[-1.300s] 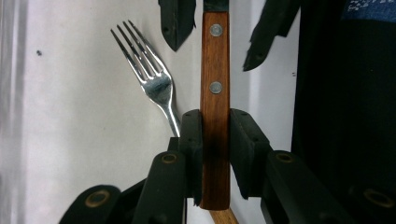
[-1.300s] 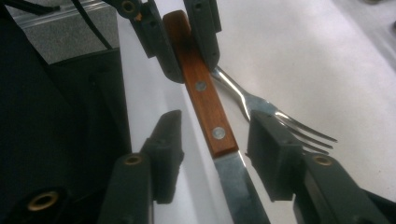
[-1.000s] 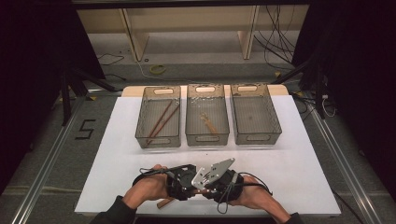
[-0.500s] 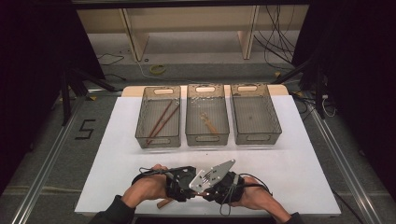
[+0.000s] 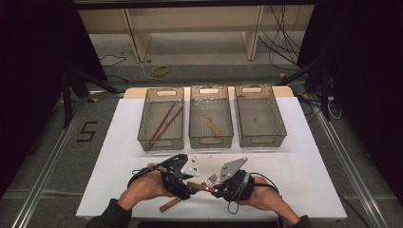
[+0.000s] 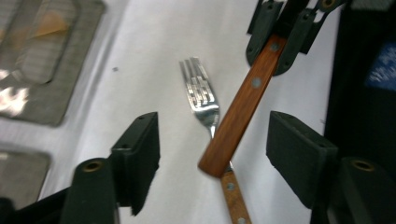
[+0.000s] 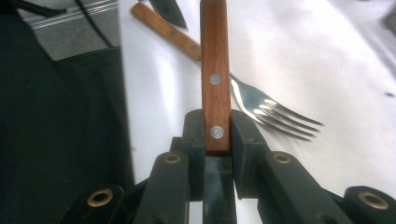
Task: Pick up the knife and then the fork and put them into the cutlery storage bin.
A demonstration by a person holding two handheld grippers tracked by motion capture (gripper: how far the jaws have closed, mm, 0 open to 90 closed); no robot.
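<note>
three mesh bins (image 5: 260, 115) in a row, chopsticks (image 5: 165, 124) in the leftmost, white table (image 5: 309, 161)

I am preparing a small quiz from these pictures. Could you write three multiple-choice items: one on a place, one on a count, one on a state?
1. Where does the fork lie?
A. on the white table
B. in the left bin
C. in the right bin

2. How many grey bins stand on the table?
A. two
B. three
C. four

3. How is the right gripper?
A. open
B. shut on the wooden handle
C. shut on the fork

Answers:
1 A, its tines rest on the white surface.
2 B, three stand side by side.
3 B, its pads press the handle from both sides.
</note>
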